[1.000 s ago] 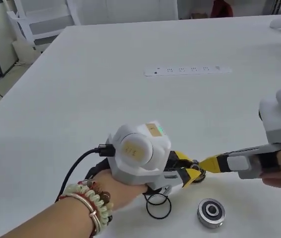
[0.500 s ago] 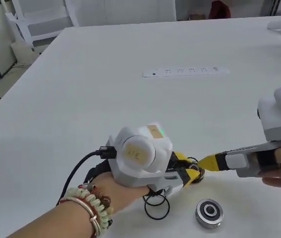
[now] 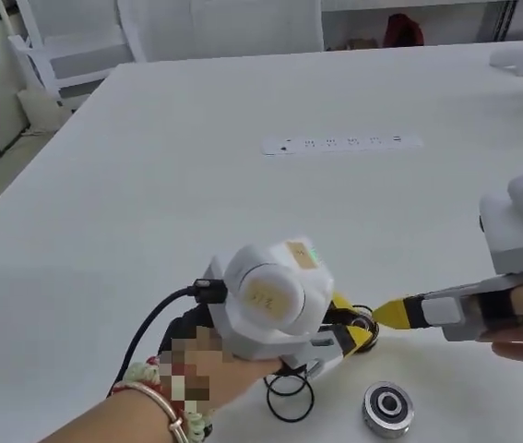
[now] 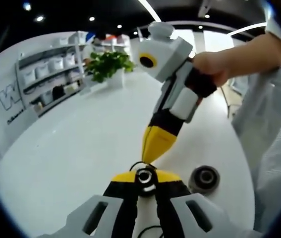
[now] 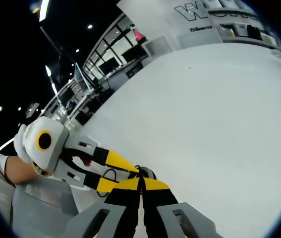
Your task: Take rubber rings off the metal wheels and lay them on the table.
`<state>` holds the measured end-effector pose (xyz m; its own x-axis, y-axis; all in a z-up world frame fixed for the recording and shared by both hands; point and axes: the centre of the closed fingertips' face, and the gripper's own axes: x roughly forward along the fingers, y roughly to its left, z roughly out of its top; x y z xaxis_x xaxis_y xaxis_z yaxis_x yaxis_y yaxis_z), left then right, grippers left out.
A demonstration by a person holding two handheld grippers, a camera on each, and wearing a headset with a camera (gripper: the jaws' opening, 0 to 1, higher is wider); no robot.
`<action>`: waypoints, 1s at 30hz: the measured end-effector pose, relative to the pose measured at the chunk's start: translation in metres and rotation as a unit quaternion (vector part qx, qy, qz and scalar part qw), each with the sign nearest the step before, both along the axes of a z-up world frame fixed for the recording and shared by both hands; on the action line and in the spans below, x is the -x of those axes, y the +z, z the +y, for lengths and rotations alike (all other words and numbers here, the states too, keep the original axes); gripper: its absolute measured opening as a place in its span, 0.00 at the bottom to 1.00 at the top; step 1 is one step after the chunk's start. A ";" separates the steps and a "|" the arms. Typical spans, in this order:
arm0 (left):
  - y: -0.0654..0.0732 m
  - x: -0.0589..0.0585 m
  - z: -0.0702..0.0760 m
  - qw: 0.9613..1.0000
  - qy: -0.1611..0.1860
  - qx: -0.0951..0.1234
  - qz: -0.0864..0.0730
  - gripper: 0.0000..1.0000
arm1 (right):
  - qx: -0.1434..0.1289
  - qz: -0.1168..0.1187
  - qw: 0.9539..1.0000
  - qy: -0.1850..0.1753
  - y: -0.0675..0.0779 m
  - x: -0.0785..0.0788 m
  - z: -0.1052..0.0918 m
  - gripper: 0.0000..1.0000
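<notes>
Done: loose black rubber ring (image 3: 313,399) and bare silver metal wheel (image 3: 388,407) lie on my white table (image 3: 243,212). Pending: left gripper (image 3: 353,330) clamps second small metal wheel (image 4: 145,177); right gripper (image 4: 150,157), pinched narrow, seemingly grips its thin black ring (image 3: 362,310).

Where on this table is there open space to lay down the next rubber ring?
The widest bare stretch of table lies between the power strip and the left gripper and right gripper. Left of the black cable is bare too. Crowded at the near edge: both grippers, a loose rubber ring and a metal wheel sit close together.
</notes>
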<state>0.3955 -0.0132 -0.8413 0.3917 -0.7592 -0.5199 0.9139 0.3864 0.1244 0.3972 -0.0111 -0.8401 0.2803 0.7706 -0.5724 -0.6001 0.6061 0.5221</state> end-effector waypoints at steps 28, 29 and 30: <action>0.066 0.022 0.007 0.998 -0.061 0.025 -0.004 0.56 | 0.000 -0.003 1.000 -0.006 0.006 0.000 -0.004 0.00; 0.067 0.023 0.009 0.998 -0.062 0.025 -0.005 0.56 | 0.001 -0.004 1.000 -0.004 0.007 0.000 -0.004 0.00; 0.070 0.026 0.013 0.998 -0.060 0.025 -0.005 0.58 | 0.001 -0.005 1.000 -0.004 0.007 0.000 -0.005 0.00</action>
